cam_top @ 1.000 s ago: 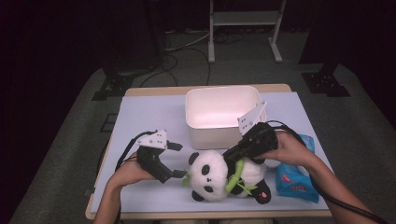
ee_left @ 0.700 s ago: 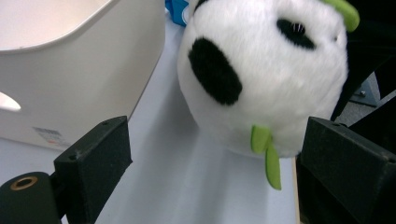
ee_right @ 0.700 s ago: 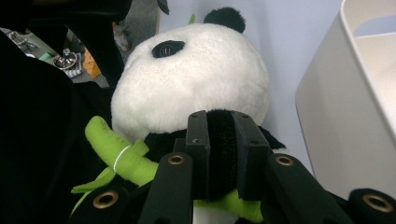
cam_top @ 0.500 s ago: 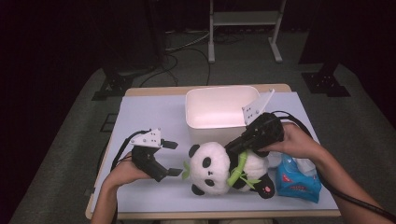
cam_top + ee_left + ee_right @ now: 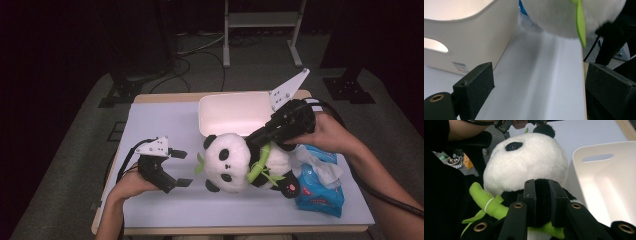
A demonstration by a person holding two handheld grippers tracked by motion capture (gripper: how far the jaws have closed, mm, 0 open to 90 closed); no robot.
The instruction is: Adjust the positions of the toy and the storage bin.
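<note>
Near the table's front edge, the plush panda [image 5: 240, 162] hangs lifted in the right gripper [image 5: 260, 137], whose jaws are pinched tight on its black fur. Just behind it, the white bin [image 5: 235, 112] lies empty. The left gripper [image 5: 180, 167] waits beside it, jaws wide apart, holding nothing. Judged so: pickup done, carrying over the rim and release remain.

On the high view I have the right gripper [image 5: 257, 136] clamped on the black shoulder fur of the black-and-white plush panda [image 5: 235, 162]. The panda is tilted, its head toward the left, overlapping the near wall of the white rectangular plastic bin [image 5: 220, 112]. The blue tissue pack [image 5: 322, 187] lies just right of the panda. My left gripper [image 5: 181, 168] rests near the panda's head, jaws spread apart, holding nothing.
</note>
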